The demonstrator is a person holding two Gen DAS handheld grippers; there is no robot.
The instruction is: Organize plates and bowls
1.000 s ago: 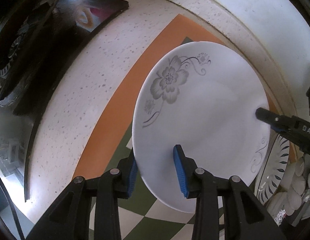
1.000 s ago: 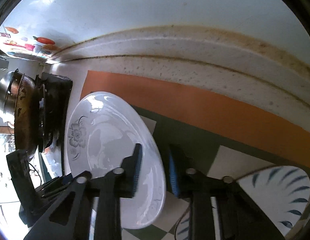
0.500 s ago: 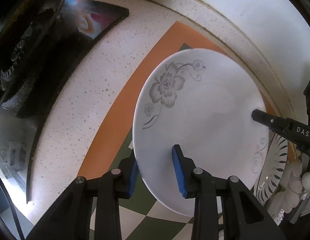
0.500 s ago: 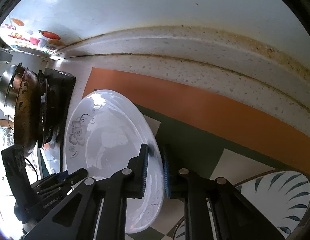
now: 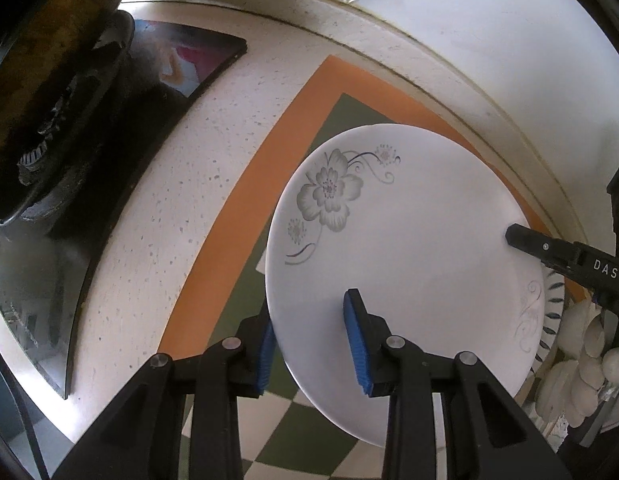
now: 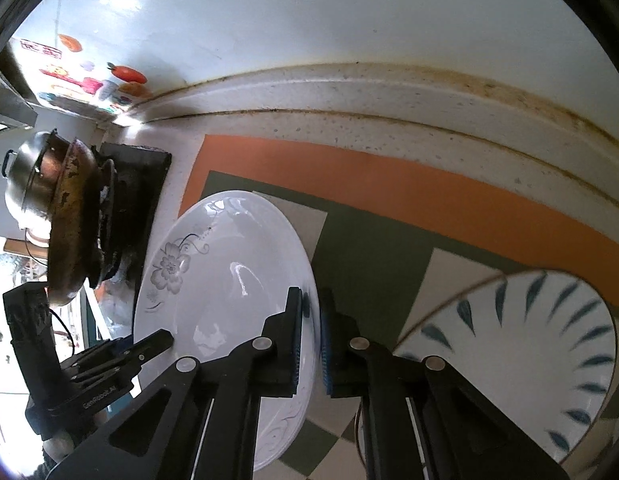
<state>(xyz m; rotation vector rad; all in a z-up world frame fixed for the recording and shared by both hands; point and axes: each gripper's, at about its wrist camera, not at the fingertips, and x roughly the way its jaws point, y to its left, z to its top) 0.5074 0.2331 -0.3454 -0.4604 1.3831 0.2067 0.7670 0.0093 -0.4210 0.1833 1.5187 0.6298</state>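
A white plate (image 5: 409,248) with a grey flower print hangs tilted above the checked mat (image 5: 237,216), held from both sides. My left gripper (image 5: 311,348) is shut on its near rim, one blue pad under the plate and one on top. In the right wrist view the same plate (image 6: 213,300) stands almost edge-on. There my right gripper (image 6: 310,340) is shut on the opposite rim, its pads pressed on both faces. One black finger of the right gripper (image 5: 525,240) shows at the plate's right edge in the left wrist view.
A blue-leaf patterned dish (image 6: 529,340) lies on the mat to the right. A black hob (image 5: 109,152) with a worn pan (image 6: 69,220) stands at the left on the speckled counter (image 5: 149,240). White wall runs behind. Pale spoon-like items (image 5: 581,344) sit at far right.
My right gripper's jaws closed onto the plate's rim. The plate, held by both grippers, rose a little away from the mat.
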